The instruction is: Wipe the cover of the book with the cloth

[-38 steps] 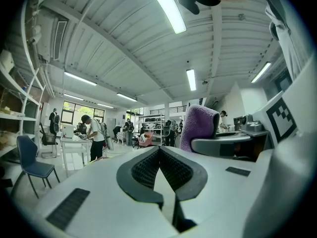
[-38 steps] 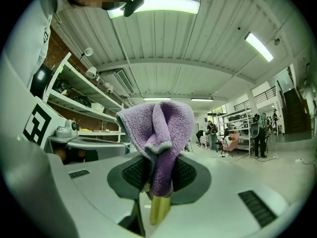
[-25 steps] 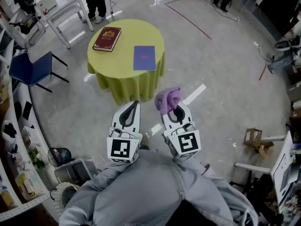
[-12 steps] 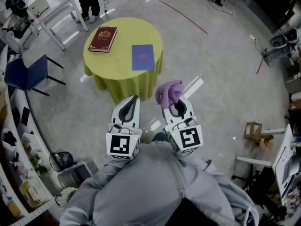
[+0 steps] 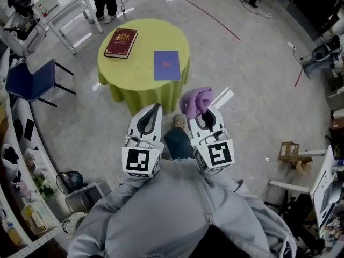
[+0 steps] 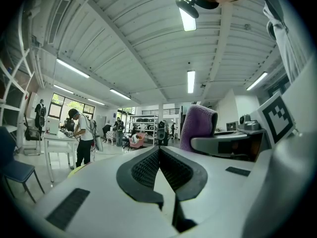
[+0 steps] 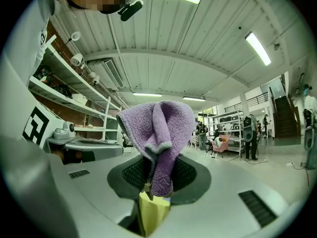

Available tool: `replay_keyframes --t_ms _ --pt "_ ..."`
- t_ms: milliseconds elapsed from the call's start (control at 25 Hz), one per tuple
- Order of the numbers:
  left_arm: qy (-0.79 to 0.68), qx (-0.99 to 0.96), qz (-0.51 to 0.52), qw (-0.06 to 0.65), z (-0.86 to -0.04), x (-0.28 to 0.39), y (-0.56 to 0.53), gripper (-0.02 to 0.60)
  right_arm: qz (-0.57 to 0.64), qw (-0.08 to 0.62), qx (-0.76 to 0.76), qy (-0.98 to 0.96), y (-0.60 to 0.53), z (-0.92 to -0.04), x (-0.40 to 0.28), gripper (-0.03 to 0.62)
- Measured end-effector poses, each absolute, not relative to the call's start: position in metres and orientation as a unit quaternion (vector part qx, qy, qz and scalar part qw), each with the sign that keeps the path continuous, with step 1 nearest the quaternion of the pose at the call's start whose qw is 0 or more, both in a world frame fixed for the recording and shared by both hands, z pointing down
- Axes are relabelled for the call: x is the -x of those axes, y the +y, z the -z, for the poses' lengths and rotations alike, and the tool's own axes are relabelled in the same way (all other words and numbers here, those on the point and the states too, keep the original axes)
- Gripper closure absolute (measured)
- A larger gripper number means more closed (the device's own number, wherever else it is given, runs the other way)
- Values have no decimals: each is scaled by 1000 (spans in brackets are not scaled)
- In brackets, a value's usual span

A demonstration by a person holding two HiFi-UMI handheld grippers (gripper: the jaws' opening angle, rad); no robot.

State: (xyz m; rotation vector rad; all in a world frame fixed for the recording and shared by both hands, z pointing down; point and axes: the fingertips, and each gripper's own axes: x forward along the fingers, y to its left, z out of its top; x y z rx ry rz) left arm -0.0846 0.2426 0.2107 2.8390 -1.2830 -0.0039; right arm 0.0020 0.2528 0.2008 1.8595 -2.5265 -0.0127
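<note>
— Maroon hardback book [image 5: 121,42] with a gold crest: where does it lie?
— On the round yellow-green draped table [image 5: 134,77], beside a thin blue book [image 5: 166,65].
— And the tools?
— Right gripper [image 5: 203,112] pinches a fluffy purple cloth [image 5: 194,101]; left gripper [image 5: 156,107] has its jaws pressed together.

Head view: camera on the person's head, facing steeply down and forward; both grippers near at 6 o'clock, round table [image 5: 134,71] well off at 11 o'clock.
Left gripper view: camera on the left gripper [image 5: 155,107], looking along its jaws, tilted up toward the ceiling; jaws close at 6 o'clock.
Right gripper view: camera on the right gripper [image 5: 204,117], likewise tilted up; cloth [image 7: 158,128] close, dead centre.
Shared: cloth shows in all three views; left gripper view catches the right gripper at 3 o'clock; right gripper view catches the left gripper at 9 o'clock.
</note>
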Motion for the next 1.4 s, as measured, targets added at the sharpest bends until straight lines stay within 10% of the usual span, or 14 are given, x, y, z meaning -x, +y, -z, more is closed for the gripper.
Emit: replay_keyframes --t_ms 1400 --pt "-470 -876 -56 91 -289 -10 -88 565 -96 67 -479 -870 -94 -302 -73 493"
